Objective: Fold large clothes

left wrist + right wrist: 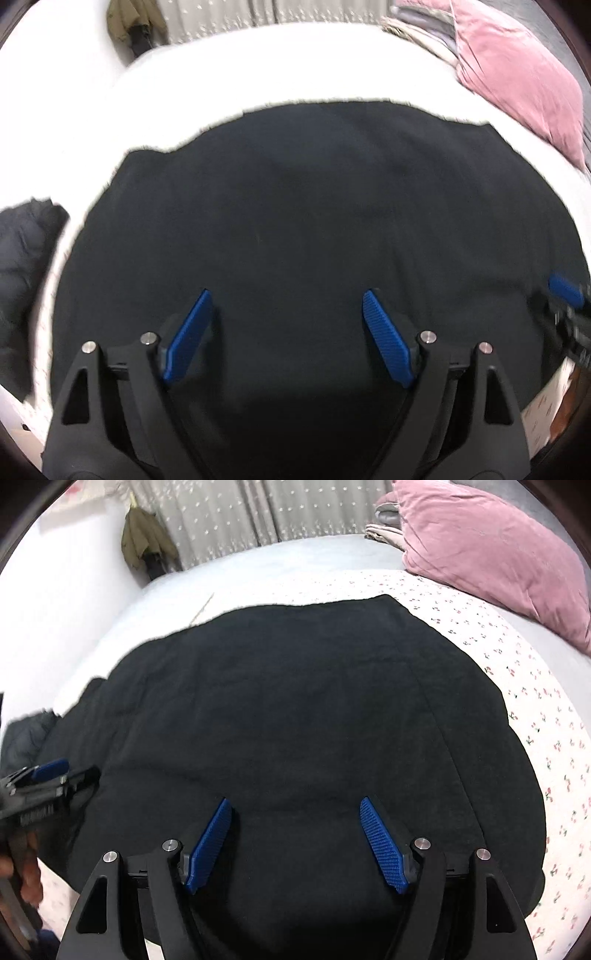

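A large black garment (295, 192) (277, 701) lies spread flat on the bed and fills most of both views. My left gripper (286, 293) hangs over its near part, blue pads wide apart with only flat cloth below them. My right gripper (294, 800) stands open the same way over the garment's near edge, gripping nothing. The right gripper (565, 288) shows at the right rim of the left wrist view. The left gripper (51, 770) shows at the left of the right wrist view, with a hand (29, 878) holding it.
The bed (517, 701) has a white sheet with small floral print. A pink pillow (491, 546) (517, 81) lies at the far right. A dark bundle of clothing (22, 258) (26, 731) sits left of the garment. An olive garment (144, 542) hangs by the grey curtain (258, 509).
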Available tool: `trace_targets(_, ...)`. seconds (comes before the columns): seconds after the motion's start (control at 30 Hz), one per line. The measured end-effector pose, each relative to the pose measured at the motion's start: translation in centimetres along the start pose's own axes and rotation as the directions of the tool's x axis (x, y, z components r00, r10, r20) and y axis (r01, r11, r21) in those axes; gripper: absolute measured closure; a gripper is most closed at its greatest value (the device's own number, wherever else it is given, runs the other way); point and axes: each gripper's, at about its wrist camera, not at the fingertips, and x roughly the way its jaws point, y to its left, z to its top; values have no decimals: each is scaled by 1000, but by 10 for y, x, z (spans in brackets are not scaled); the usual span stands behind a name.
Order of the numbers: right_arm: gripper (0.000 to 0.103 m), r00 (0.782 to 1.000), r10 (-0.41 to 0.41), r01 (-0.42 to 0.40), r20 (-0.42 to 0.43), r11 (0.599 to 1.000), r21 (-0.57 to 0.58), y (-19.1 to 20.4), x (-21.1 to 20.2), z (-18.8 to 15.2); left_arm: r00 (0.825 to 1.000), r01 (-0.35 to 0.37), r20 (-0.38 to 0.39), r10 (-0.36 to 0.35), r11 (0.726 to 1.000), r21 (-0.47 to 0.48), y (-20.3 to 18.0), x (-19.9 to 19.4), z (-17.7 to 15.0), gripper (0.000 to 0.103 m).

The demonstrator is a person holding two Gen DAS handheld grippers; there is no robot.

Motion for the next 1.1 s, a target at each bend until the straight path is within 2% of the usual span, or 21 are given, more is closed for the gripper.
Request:
trace_targets(0.1,29,999,46,-47,18,997,66,-11,-1,7,999,49,-6,-50,999,-3,-10,10,33,19)
trace_targets(0.17,29,998,67,-68,14,992,108,-19,5,10,997,20,-70,-18,1000,18,-17,38,48,19)
trace_targets(0.2,29,997,76,-78,16,990,119,-19,4,9,991,-34,-128,39,999,34,-22,59,50,18)
trace_targets(0.27,29,996,84,-86,18,989,117,-19,3,8,985,-30,-170,30,1000,-2,-21,77,48,16)
trace_targets(0.37,29,997,72,-73,13,993,88,-18,0,5,984,-22,-177,17,999,-26,-18,72,59,16)
trace_targets(0.5,29,993,109,-113,34,986,125,-22,-9,4,994,-56,-100,50,997,-51,-15,68,94,17)
trace_targets(0.57,29,990,135,-139,42,979,147,-24,-10,4,991,-55,-129,47,997,-58,-19,84,107,17)
trace_targets(0.63,29,991,130,-134,35,978,160,-26,-8,4,981,-102,-171,93,994,-42,-26,109,108,16)
trace_targets(0.7,29,992,125,-128,29,978,164,-28,-5,4,981,-122,-159,112,991,-55,-29,118,105,15)
trace_targets(0.83,28,993,114,-115,14,983,144,-25,1,4,984,-114,-147,103,991,-68,-26,112,102,15)
trace_targets(0.9,25,995,102,-103,9,988,116,-18,-2,0,987,-84,-146,72,993,-82,-14,99,109,17)
trace_targets(0.97,25,995,95,-95,9,990,102,-16,-2,0,995,-34,-95,23,993,-116,-1,72,109,17)
trace_targets(1.07,25,996,93,-93,10,991,95,-16,-3,-2,997,60,-40,-64,993,-98,3,24,77,17)
trace_targets(1.1,25,996,92,-92,10,991,94,-16,-2,-2,996,88,-19,-90,993,-79,0,2,54,17)
